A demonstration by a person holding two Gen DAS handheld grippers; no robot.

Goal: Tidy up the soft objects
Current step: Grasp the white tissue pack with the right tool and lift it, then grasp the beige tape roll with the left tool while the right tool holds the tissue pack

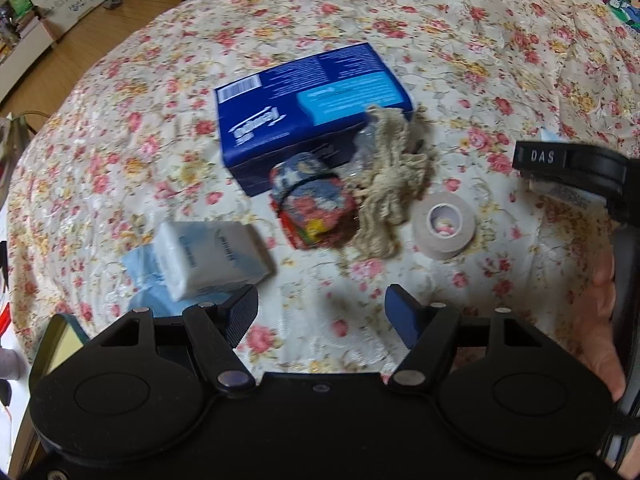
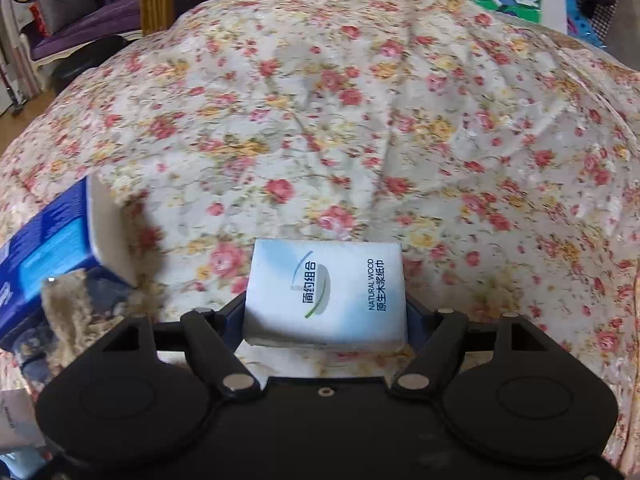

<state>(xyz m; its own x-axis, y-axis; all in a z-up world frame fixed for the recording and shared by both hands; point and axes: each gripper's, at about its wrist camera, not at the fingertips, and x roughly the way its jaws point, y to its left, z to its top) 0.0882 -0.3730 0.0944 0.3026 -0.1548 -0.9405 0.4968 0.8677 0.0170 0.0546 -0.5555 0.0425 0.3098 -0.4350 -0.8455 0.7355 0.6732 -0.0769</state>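
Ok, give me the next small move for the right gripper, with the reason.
Probably carry the tissue pack, gripped in the right gripper, toward the blue box and set it down there: the other soft items cluster beside that box, while the left gripper is open and empty.

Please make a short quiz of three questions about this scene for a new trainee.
1. True or false: the right gripper holds a tissue pack.
2. What lies between the two open fingers of the left gripper?
A. tape roll
B. only the flowered cloth
C. blue box
3. Which thing lies against the blue box on the side nearest the tape roll?

Key: 1 true; 2 B; 3 the beige yarn bundle.
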